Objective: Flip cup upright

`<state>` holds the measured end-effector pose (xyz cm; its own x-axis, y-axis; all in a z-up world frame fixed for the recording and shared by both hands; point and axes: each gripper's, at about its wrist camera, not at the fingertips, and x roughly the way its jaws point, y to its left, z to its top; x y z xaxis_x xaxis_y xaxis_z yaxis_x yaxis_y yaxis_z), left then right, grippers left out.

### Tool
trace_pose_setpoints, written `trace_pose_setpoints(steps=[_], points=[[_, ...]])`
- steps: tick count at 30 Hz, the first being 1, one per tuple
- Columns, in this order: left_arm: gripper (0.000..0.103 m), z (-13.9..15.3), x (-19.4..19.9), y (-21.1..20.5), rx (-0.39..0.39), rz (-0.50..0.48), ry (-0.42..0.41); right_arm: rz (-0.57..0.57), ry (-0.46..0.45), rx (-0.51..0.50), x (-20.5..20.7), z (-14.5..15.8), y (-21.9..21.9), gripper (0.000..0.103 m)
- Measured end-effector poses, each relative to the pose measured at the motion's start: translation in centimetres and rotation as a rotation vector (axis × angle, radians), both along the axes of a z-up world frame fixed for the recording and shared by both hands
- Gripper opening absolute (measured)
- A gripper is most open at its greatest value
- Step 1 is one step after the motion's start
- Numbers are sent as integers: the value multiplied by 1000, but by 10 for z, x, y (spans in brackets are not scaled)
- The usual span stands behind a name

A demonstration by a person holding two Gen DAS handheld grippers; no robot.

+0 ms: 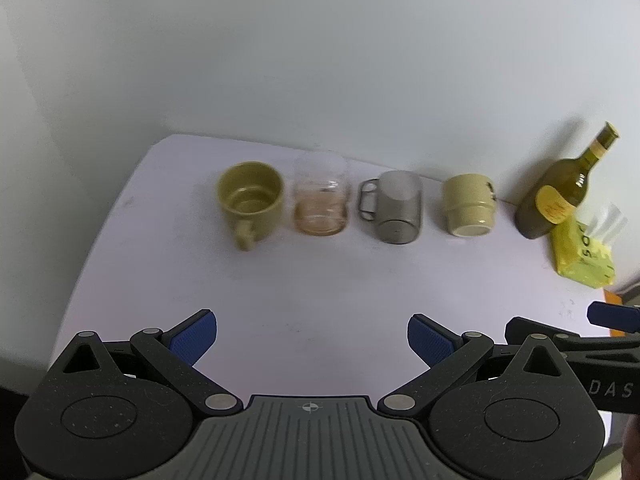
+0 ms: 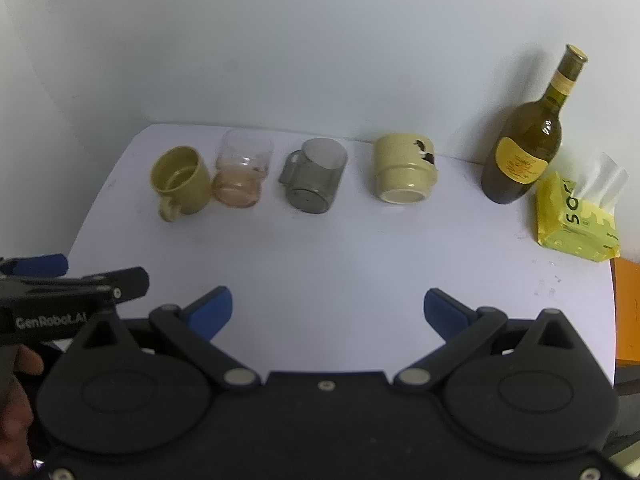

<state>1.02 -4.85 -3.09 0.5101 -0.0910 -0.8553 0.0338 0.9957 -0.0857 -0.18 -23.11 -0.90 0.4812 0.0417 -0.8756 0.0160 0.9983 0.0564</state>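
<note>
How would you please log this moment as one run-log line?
left gripper: open, empty | right gripper: open, empty | cream cup: upside down, untouched | phase: pre-approach
</note>
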Motion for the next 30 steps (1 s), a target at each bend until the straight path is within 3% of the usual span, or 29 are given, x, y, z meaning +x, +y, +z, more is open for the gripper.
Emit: trace_pose_setpoints(steps=[5, 12, 17, 23, 30], points=[[103, -18, 16, -12, 4, 20, 11, -9, 11, -15, 7, -7, -21, 103], [103, -39, 45, -36, 41, 24, -69, -32, 49, -28, 19, -21, -59, 103], [103, -51, 75, -52, -31, 16, -68, -56, 66, -29, 27, -29, -84, 103], [103, -67, 111, -91, 35, -71, -53, -140, 83, -23, 29, -40, -123, 103], [101, -113, 158, -124, 86, -118, -21, -216, 102, -20, 26, -49, -154, 103]])
